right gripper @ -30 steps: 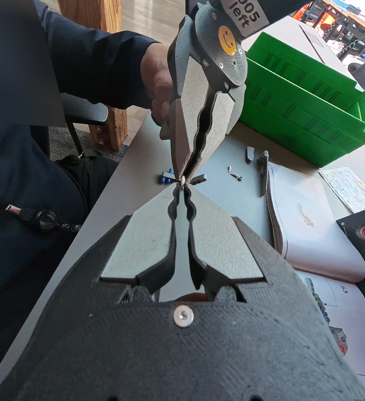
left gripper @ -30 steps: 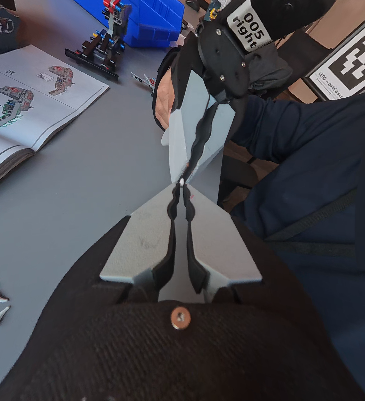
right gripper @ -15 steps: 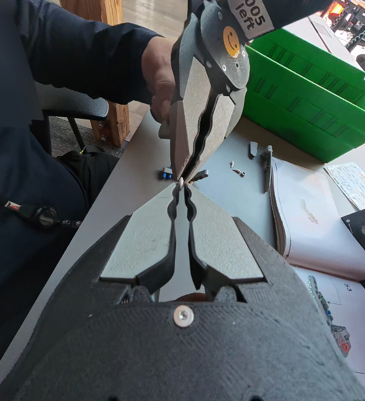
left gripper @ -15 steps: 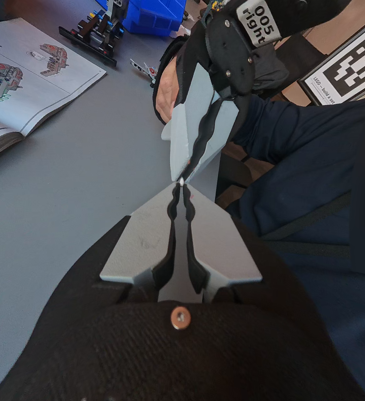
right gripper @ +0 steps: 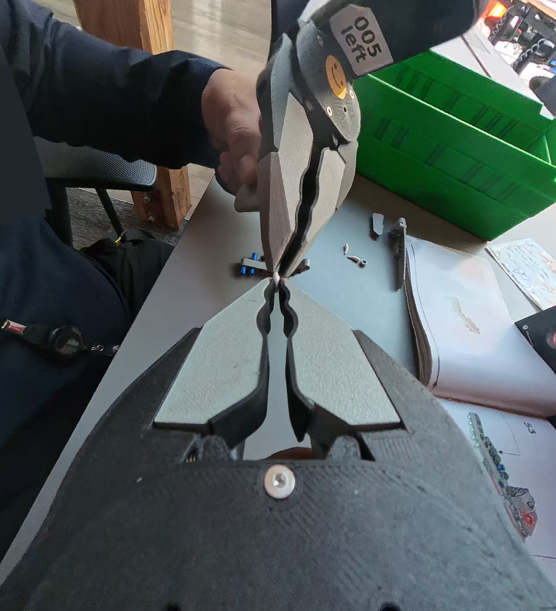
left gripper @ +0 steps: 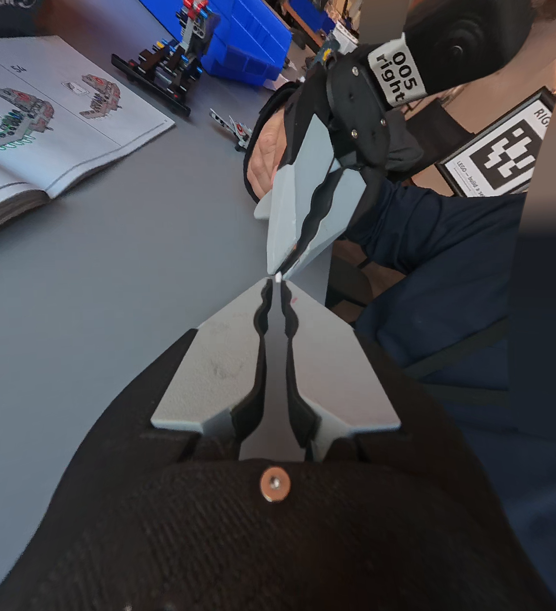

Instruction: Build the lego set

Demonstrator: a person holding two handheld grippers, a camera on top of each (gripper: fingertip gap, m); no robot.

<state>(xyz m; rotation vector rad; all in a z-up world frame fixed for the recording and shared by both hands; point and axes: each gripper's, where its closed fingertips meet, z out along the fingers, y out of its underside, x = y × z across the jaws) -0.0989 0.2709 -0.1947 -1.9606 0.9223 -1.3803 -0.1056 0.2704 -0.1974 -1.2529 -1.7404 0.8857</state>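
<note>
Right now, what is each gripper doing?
Left gripper: shut on the tiny white piece.
Right gripper: shut, tips meeting the same piece; whether it grips it cannot be told.

The setting is a workshop or lab workstation. Indicators: a grey desk [left gripper: 111, 297] carrying a green parts bin [right gripper: 461, 158] toward its far edge in the right wrist view and a blue parts bin [left gripper: 250, 46] at the far edge in the left wrist view; a framed black-and-white marker card [left gripper: 501, 155] standing beyond the desk edge; further benches with equipment [right gripper: 534, 43] in the background; a wooden post [right gripper: 144, 109] and an office chair armrest [right gripper: 104, 172] beside the desk.
</note>
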